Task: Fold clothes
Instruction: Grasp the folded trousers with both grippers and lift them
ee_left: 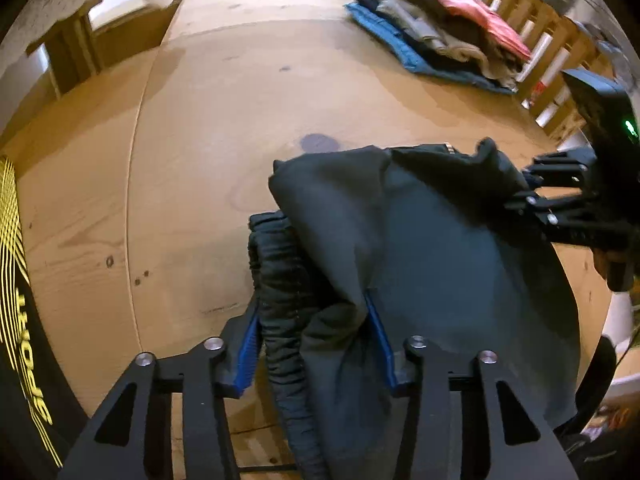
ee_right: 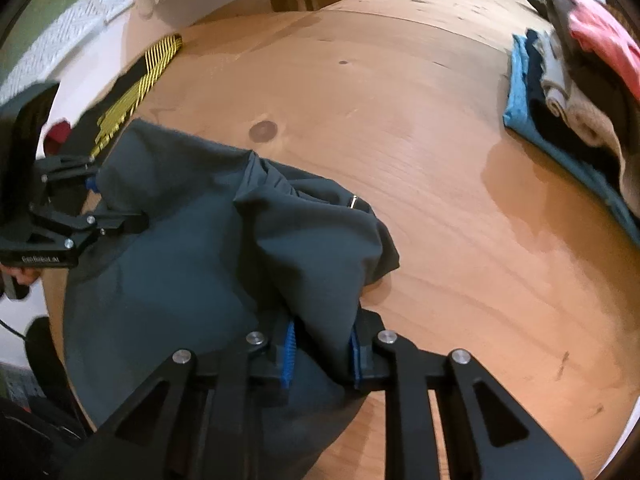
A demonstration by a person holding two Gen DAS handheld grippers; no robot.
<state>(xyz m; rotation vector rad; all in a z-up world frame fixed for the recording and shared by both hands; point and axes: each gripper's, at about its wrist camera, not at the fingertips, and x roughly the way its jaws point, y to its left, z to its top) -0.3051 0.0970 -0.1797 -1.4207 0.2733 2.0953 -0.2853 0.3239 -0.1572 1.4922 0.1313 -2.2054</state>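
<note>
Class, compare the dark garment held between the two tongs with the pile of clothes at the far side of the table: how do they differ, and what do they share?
1. The dark garment is one piece; the pile of clothes holds several, stacked.
2. The garment is bunched and loose; the pile looks folded, lying flatter.
3. The garment is gripped by the left tongs and right tongs; nothing touches the pile.
4. The garment is a single dark colour; the pile mixes blue, brown, grey and red.
Both rest on the wooden table.

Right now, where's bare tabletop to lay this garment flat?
Bare wooden table lies between the dark garment and the folded stack, and beyond the garment toward the far edge. Crowded: the stack's side, and the black-and-yellow garment at the other edge.
</note>
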